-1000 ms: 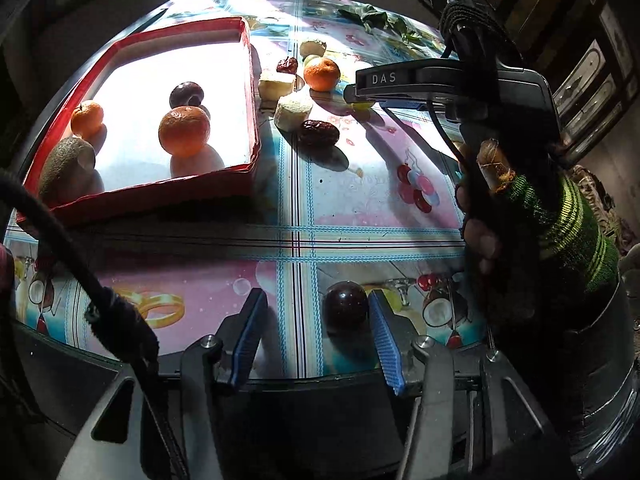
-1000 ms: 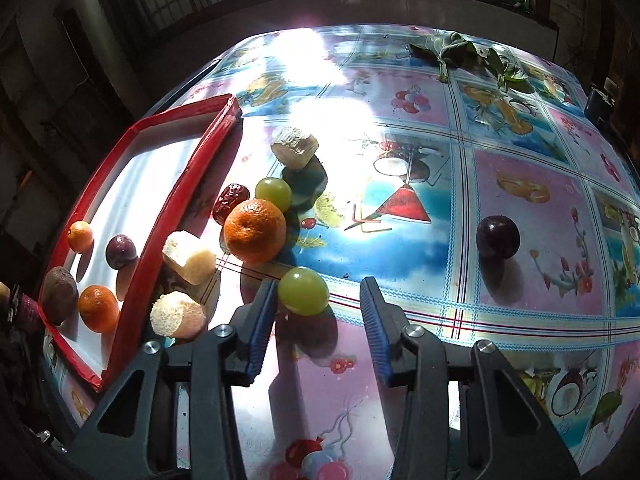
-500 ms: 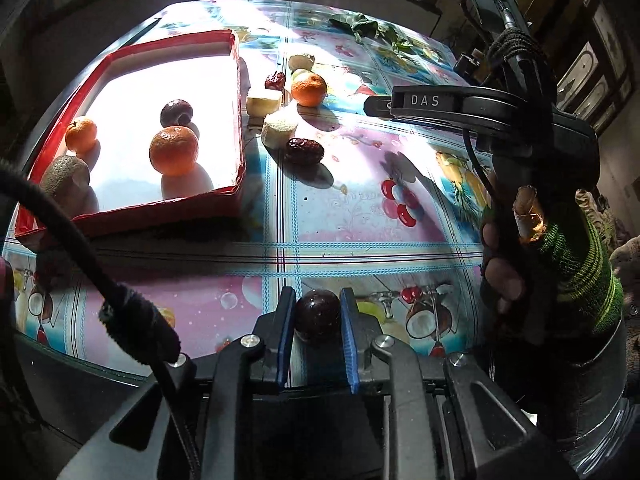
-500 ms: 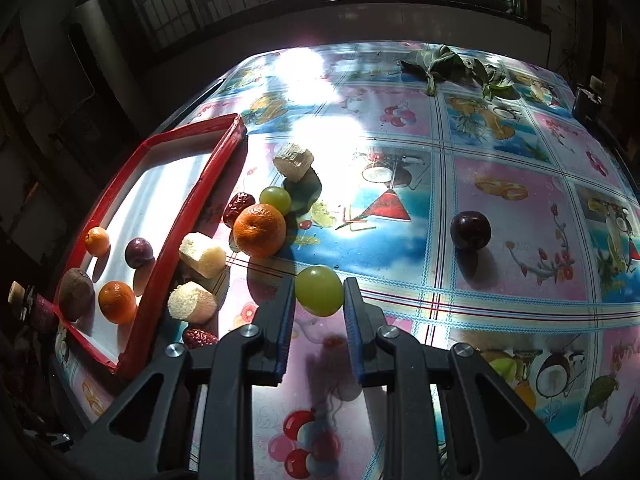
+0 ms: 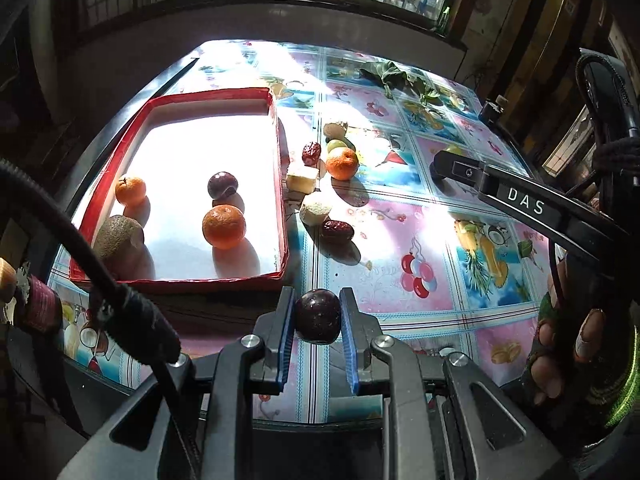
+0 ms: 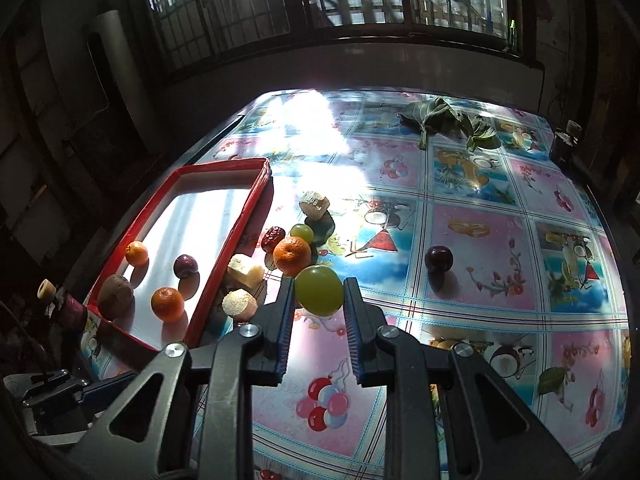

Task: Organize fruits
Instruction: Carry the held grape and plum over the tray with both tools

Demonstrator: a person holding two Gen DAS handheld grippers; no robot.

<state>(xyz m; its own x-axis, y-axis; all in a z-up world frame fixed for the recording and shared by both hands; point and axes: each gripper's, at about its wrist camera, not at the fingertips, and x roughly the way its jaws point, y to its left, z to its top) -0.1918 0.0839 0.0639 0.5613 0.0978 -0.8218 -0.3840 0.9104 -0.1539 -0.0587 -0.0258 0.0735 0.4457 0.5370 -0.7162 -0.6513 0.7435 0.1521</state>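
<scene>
Fruit was gripped in both tools, a dark plum [image 5: 318,316] clenched by the left tool [image 5: 316,322] at 6 o'clock of the surface [image 5: 440,264] and a green grape [image 6: 319,290] by the right tool [image 6: 318,300], with the red tray [image 6: 236,216] at 10 o'clock.
</scene>
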